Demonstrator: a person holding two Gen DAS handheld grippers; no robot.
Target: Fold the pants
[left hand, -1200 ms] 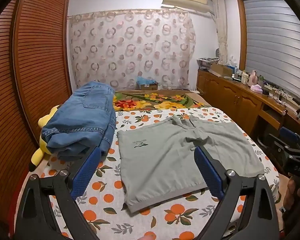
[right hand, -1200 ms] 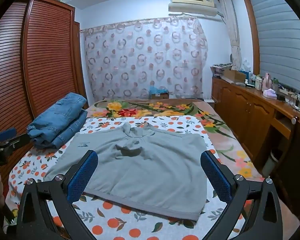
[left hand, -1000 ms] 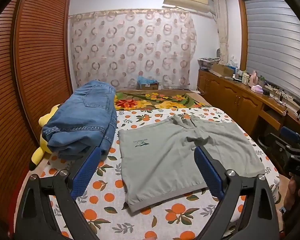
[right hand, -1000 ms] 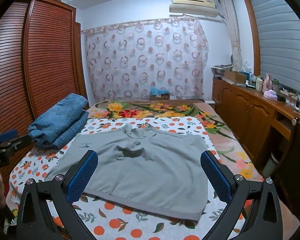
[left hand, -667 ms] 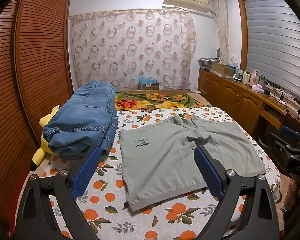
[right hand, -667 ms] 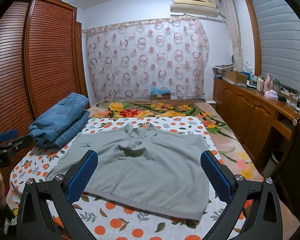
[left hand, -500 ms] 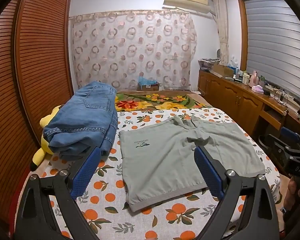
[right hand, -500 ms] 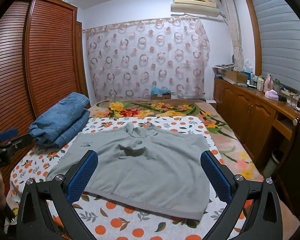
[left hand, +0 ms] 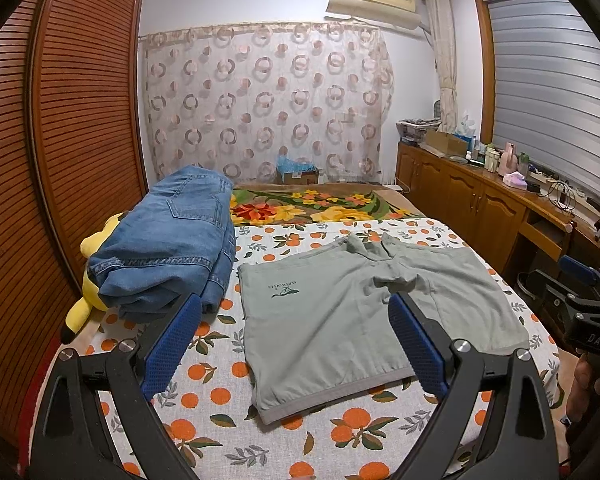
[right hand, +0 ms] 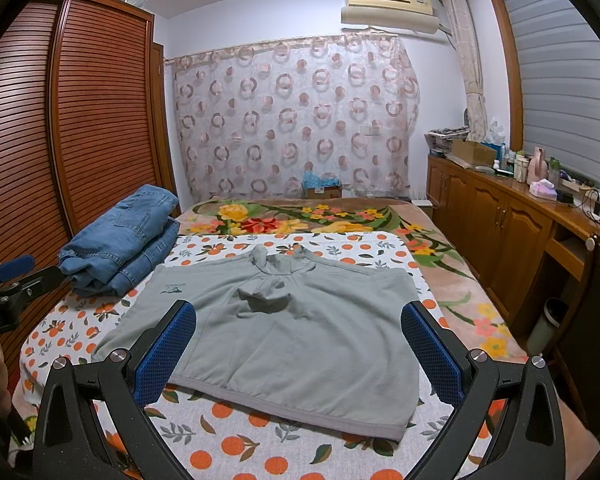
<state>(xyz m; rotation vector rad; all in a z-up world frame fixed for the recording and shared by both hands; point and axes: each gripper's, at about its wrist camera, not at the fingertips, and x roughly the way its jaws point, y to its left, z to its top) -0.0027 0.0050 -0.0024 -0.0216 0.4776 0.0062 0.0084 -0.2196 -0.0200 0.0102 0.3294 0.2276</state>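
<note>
The grey-green shorts (left hand: 364, 312) (right hand: 288, 332) lie spread flat on the orange-print sheet (left hand: 220, 424) (right hand: 236, 452) of the bed, waistband nearest the cameras, both legs pointing toward the circle-patterned curtain (left hand: 264, 108) (right hand: 292, 120), with a rumple of cloth at the crotch. Just beside the shorts, on their left, sits a stack of folded blue jeans (left hand: 168, 244) (right hand: 120, 240) resting partly on a yellow plush toy (left hand: 88, 280). Beyond the shorts lies a floral blanket (left hand: 312, 204) (right hand: 300, 214). The left gripper (left hand: 292, 344) and right gripper (right hand: 300, 348) both hover above the shorts' near edge, fingers spread wide, holding nothing
</note>
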